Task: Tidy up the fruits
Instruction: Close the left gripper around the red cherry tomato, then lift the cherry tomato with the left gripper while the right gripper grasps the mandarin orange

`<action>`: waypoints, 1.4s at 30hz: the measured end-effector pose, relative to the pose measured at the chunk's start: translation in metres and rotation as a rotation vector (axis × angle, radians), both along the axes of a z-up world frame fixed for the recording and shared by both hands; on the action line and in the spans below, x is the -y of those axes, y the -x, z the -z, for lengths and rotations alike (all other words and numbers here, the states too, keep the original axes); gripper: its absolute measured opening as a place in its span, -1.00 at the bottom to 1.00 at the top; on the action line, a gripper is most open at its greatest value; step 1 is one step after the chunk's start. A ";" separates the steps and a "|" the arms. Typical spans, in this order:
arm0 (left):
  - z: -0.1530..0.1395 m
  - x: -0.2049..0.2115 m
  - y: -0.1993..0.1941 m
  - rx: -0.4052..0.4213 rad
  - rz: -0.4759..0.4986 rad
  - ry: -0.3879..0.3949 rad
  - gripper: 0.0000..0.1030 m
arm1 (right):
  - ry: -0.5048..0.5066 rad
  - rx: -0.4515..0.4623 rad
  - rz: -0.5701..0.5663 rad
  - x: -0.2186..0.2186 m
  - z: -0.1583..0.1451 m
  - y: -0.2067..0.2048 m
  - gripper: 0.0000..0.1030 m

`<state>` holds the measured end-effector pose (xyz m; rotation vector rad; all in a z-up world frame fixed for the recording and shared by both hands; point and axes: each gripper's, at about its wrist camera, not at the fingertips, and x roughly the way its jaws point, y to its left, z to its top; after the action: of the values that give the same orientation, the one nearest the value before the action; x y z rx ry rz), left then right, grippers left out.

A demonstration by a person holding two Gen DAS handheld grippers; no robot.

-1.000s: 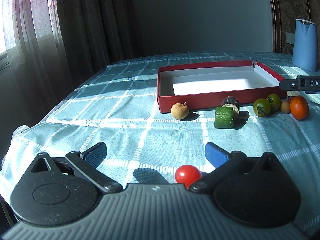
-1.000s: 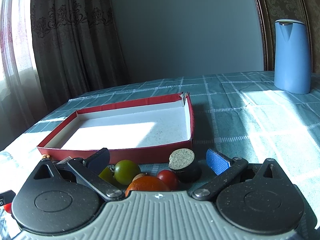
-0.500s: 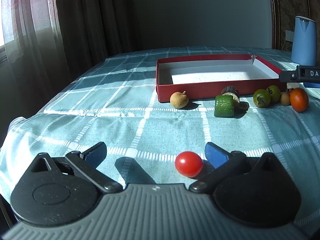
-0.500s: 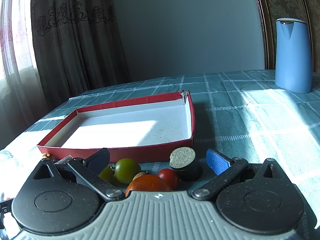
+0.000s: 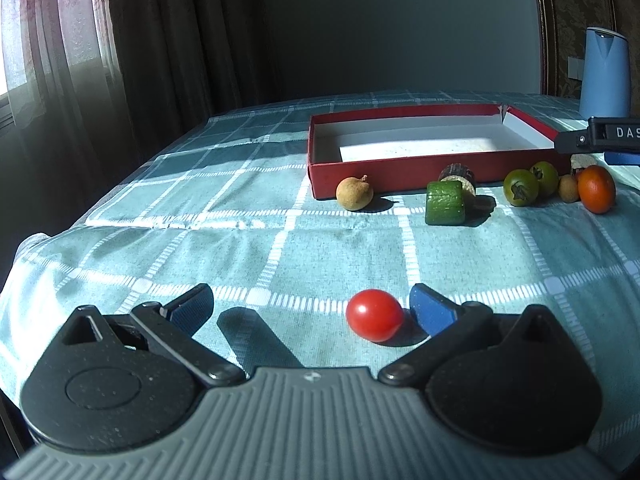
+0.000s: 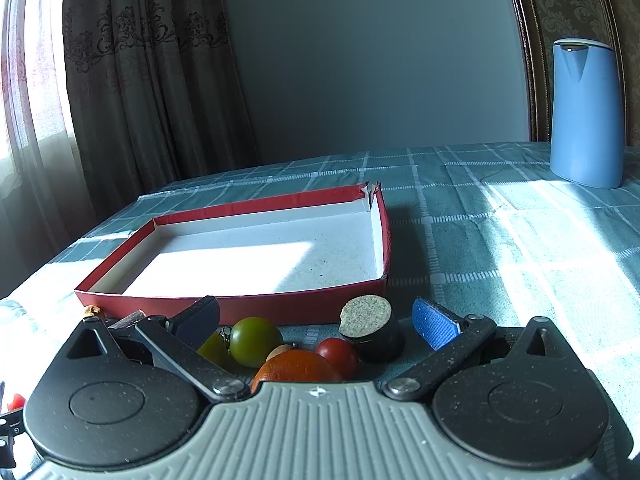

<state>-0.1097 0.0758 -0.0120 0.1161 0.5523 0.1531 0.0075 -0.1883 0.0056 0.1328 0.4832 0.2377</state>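
Note:
An empty red box (image 5: 400, 172) with a white floor lies on the checked cloth; it also shows in the right wrist view (image 6: 280, 308). My left gripper (image 5: 312, 306) is open, low over the cloth, with a red cherry tomato (image 5: 374, 315) lying between its fingers, close to the right pad (image 5: 430, 308). In front of the box lie a tan longan (image 5: 354, 194), a green cylinder piece (image 5: 445, 202), green tomatoes (image 5: 521, 187) and an orange (image 5: 596, 189). My right gripper (image 6: 316, 316) is open over an orange (image 6: 296, 366), a green tomato (image 6: 256, 340), a red tomato (image 6: 338, 356) and a cork-topped piece (image 6: 370, 328).
A blue jug (image 6: 586, 112) stands at the back right of the table; it also shows in the left wrist view (image 5: 606, 72). Curtains (image 5: 120, 80) hang at the left. The table's left edge (image 5: 36, 248) drops off near my left gripper.
The left gripper has moved back from the red cherry tomato, which now lies further out between the fingers. The right gripper has barely moved.

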 end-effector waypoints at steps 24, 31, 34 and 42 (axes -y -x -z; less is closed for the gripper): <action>0.006 0.030 0.023 0.062 0.166 -0.034 -0.17 | 0.003 0.030 -0.031 -0.002 -0.002 0.004 1.00; 0.011 0.032 0.025 0.091 0.175 -0.012 -0.43 | -0.028 0.037 -0.003 0.006 -0.004 0.006 1.00; 0.012 0.032 0.024 0.098 0.179 -0.004 -0.55 | -0.019 0.046 0.003 0.006 -0.006 0.007 1.00; 0.005 0.032 0.012 0.102 0.178 0.019 -0.56 | -0.048 0.099 0.035 0.012 -0.010 0.013 0.93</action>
<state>-0.1221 0.0433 -0.0171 0.1378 0.4387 -0.0191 -0.0057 -0.1999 0.0152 0.1754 0.3766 0.2201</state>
